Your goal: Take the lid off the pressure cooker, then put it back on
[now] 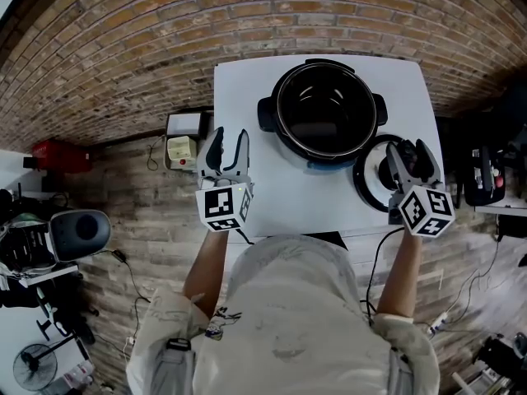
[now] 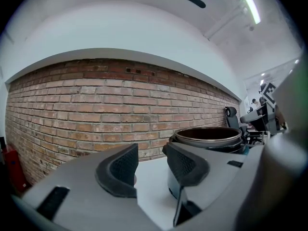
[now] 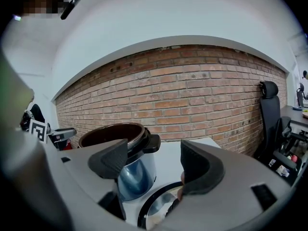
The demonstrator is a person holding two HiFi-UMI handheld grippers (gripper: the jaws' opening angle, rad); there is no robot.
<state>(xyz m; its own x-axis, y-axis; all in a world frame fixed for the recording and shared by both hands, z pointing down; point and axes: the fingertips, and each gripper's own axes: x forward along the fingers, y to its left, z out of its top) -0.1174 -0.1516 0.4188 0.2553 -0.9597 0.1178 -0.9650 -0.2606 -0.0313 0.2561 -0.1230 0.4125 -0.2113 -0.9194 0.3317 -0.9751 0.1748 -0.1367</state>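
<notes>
Right gripper [image 1: 408, 148] open over lid [image 1: 366, 181], left gripper [image 1: 229, 137] open beside pressure cooker [image 1: 325, 113]

A brick wall [image 2: 96, 109] runs behind the white table [image 1: 247, 97] — brick-patterned floor [image 1: 140, 245] around it, a strip light [image 2: 249, 6] on the white ceiling [image 2: 120, 23], a black office chair [image 3: 269, 114] by the wall.

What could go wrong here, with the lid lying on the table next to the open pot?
1. The lid lies near the front right corner of the table; a clumsy nudge from the open right tongs above it might push it off.
2. Gripped off-centre, it could tilt and slip.
3. The left tongs are open and clear of the pressure cooker, so it may shift when the lid is pressed back on.
</notes>
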